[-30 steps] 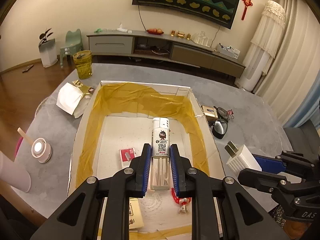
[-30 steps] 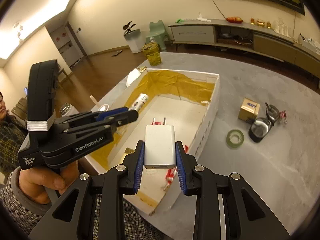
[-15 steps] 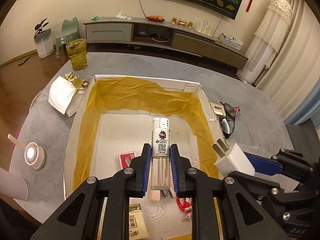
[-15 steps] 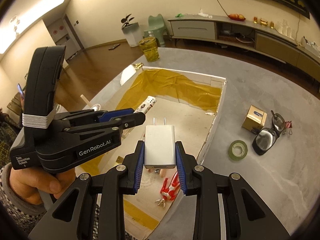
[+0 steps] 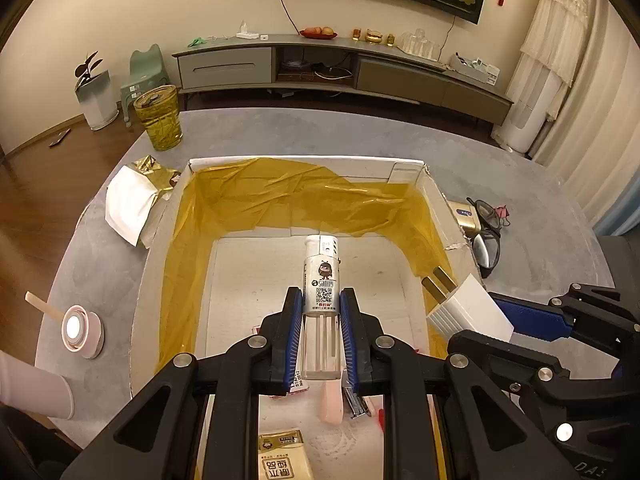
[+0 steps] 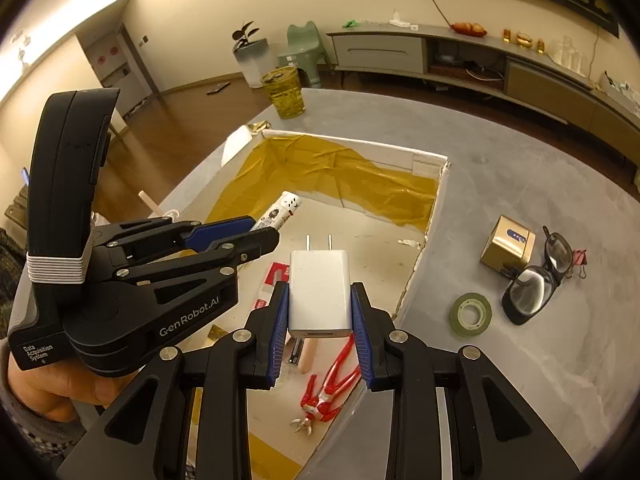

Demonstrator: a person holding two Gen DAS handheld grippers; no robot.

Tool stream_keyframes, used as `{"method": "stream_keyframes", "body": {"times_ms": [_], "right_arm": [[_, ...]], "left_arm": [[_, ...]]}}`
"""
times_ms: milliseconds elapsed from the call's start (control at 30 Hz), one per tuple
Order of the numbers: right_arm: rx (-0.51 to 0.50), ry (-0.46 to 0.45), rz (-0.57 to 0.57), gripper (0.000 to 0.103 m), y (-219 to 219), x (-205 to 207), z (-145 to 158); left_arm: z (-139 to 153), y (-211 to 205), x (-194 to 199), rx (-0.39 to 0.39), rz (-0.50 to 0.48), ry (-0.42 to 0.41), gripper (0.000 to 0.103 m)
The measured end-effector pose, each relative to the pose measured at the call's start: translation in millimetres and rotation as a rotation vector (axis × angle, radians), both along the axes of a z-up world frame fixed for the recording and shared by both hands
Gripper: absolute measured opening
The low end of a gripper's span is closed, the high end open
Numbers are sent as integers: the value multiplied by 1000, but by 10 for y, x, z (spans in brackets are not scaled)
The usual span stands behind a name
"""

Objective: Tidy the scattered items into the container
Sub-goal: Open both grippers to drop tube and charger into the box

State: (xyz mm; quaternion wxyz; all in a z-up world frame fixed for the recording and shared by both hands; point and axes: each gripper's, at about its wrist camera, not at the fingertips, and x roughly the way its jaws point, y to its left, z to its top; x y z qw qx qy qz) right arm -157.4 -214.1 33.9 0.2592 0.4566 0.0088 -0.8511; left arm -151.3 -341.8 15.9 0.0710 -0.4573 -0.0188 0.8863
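A white cardboard box [image 5: 160, 240] [image 6: 426, 236] lined with yellow tape stands on the grey table. My left gripper [image 5: 320, 316] [image 6: 256, 228] is shut on a white lighter [image 5: 321, 276] [image 6: 278, 212], held above the inside of the box. My right gripper [image 6: 320, 312] [image 5: 532, 316] is shut on a white plug charger [image 6: 320, 288] [image 5: 466, 308], prongs forward, over the box's right wall. On the box floor lie a red figure [image 6: 326, 392], a pink stick [image 5: 332, 400], a red-and-white card [image 6: 272, 280] and a yellow packet [image 5: 284, 460].
Right of the box on the table lie a gold cube [image 6: 508, 248], black glasses [image 6: 532, 280], a green tape roll [image 6: 470, 314] and a pink clip [image 6: 578, 258]. At the left are a white-and-gold wrapper [image 5: 132, 200], a pink round lamp [image 5: 82, 332] and a yellow glass bin [image 5: 158, 118].
Both grippers moved forward over the box with their loads still held. The charger has come from outside the right wall to above its edge.
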Motion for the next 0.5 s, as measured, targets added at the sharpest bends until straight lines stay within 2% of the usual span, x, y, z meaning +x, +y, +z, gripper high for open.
{"method": "stream_keyframes", "body": {"times_ms": [500], "right_arm": [[27, -6, 5, 32, -45, -150, -86]], "left_arm": [[-75, 36, -103, -57, 5, 1, 20]]}}
